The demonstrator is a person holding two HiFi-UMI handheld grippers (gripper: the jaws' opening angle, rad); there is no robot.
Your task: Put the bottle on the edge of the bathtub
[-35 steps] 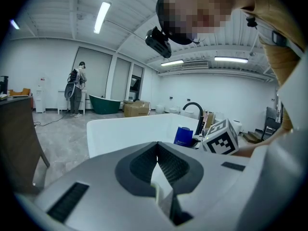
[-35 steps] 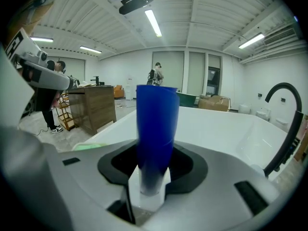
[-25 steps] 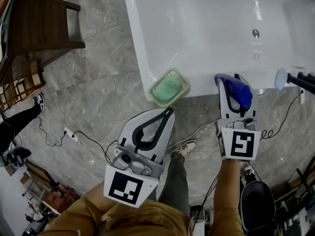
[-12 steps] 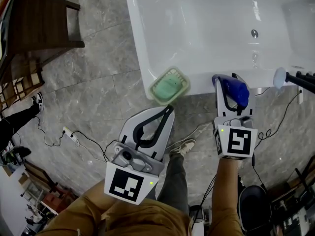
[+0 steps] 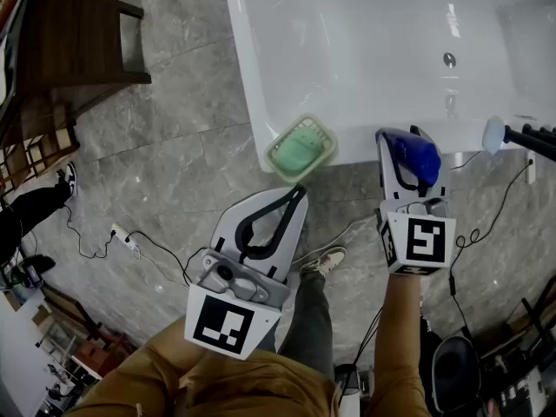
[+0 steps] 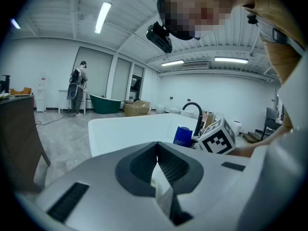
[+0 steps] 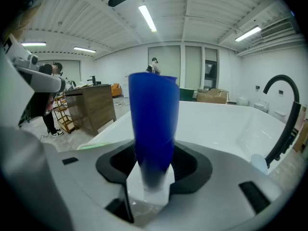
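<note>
The right tool [image 5: 402, 142] is opening around the blue bottle [image 5: 419, 162] at the bathtub [image 5: 365, 133] edge; its label is unreadable. The left tool [image 5: 300, 195] is pressed together.

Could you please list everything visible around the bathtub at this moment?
bathtub: one, white, top of head view
soap dish: one, green, on the bathtub's near edge
bottle: one, blue, upright on that edge
faucet: one, black, tub's right end
wooden cabinet: one, brown, upper left
power strip: one, white, on the floor, left
left gripper: one, white, jaws together, empty
right gripper: one, white, jaws opening around the bottle
</note>
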